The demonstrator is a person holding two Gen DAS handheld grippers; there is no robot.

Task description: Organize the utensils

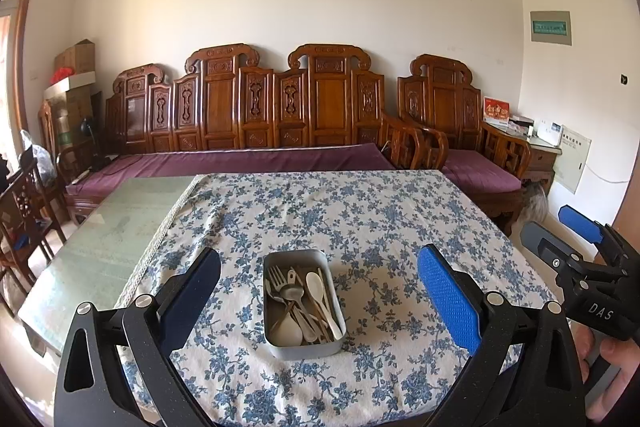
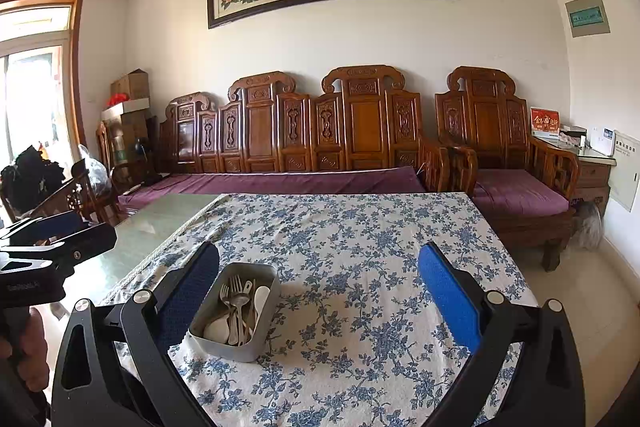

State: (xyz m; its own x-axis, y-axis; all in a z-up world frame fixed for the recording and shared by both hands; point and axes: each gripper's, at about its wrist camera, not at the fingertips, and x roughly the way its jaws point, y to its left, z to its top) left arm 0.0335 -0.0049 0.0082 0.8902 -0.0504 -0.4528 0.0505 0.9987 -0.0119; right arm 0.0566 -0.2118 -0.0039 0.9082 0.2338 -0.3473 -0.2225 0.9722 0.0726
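Left wrist view shows the left claw (image 1: 318, 291) spread wide, holding nothing, above the metal tray (image 1: 316, 349) of utensils (image 1: 304, 301) on the cloth-covered bench (image 1: 360, 219). Right wrist view shows the right claw (image 2: 318, 291) equally wide and empty, the tray near its left finger (image 2: 188, 291).
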